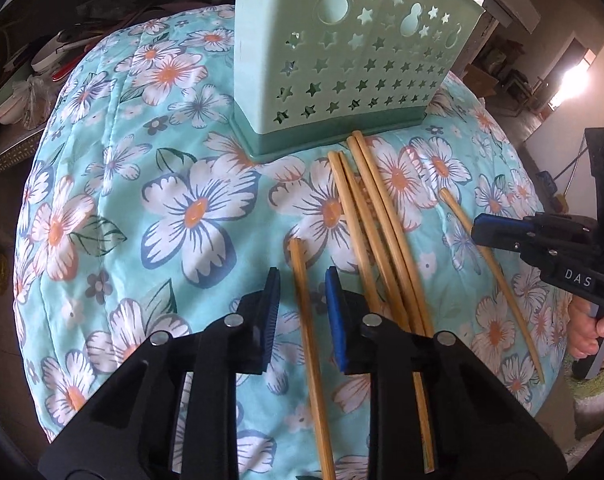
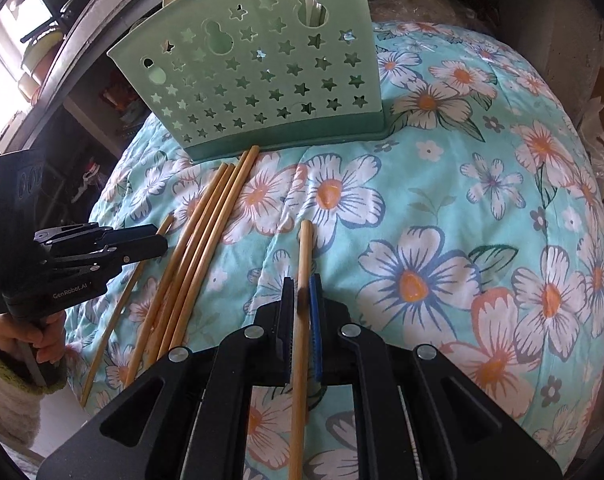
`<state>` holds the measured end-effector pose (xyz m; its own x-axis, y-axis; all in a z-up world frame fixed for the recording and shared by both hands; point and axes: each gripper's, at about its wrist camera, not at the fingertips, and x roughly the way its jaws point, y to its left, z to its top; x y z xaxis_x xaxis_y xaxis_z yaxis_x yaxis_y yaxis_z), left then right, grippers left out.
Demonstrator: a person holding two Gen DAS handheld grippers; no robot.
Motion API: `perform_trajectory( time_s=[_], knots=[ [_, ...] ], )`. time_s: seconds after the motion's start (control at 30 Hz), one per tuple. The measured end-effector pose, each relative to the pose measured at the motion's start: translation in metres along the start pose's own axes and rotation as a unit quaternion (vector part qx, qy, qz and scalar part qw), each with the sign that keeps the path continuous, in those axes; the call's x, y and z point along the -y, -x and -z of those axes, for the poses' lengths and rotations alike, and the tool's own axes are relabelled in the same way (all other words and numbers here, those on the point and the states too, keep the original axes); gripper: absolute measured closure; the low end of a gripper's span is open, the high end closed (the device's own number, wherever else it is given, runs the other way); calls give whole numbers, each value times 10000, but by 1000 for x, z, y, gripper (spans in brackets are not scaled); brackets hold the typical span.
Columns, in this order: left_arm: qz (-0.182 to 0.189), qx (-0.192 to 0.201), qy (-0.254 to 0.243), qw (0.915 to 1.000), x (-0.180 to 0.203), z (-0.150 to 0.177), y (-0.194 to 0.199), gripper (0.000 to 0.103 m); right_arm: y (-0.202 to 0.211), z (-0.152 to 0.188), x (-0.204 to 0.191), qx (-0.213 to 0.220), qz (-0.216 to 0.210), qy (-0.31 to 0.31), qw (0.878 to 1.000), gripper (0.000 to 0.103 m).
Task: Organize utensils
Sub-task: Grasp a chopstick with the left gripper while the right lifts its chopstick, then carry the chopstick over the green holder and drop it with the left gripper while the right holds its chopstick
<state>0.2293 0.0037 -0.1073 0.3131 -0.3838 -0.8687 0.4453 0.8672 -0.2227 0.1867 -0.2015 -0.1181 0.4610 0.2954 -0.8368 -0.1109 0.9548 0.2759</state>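
Note:
A mint-green utensil holder point(image 1: 341, 60) point(image 2: 262, 80) with star cut-outs stands at the far side of the floral cloth. Several bamboo chopsticks point(image 1: 381, 240) point(image 2: 198, 240) lie bunched in front of it. A single chopstick point(image 1: 302, 280) lies left of the bunch, between the pads of my left gripper point(image 1: 303, 280), which stand a little off it on both sides. In the right wrist view the left gripper point(image 2: 162, 240) shows side-on over that chopstick point(image 2: 118, 308). My right gripper point(image 2: 302, 284) point(image 1: 477, 232) is shut on another single chopstick point(image 2: 305, 248) point(image 1: 489, 264) right of the bunch.
The floral quilted cloth point(image 1: 182, 208) point(image 2: 461, 184) covers a rounded surface that drops off on all sides. Cluttered shelves point(image 1: 42, 64) stand beyond its left edge. A person's hand point(image 1: 589, 332) point(image 2: 42, 336) grips each handle at the frame edges.

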Motion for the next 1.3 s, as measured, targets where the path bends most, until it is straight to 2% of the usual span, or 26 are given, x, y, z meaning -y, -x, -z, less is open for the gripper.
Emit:
perform_trajectory(
  time_s=[0.33, 0.5, 0.77, 1.0, 1.3],
  knots=[
    [-57, -117, -138, 9998, 3, -13, -14, 89, -25, -22, -7, -189, 176, 308, 9992, 94],
    [-189, 3, -182, 9997, 9, -10, -17, 95, -31, -23, -11, -140, 202, 356, 9991, 94],
    [-340, 257, -153, 9990, 15, -4, -13, 96, -21, -25, -11, 61, 116, 245, 9996, 96],
    [-182, 815, 77, 9965, 7, -11, 39, 98, 37, -35, -13, 723, 12, 240, 9971, 96],
    [189, 1756, 145, 9842, 4, -19, 135, 98, 124, -44, -17, 1672, -124, 373, 9851, 96]
  ],
)
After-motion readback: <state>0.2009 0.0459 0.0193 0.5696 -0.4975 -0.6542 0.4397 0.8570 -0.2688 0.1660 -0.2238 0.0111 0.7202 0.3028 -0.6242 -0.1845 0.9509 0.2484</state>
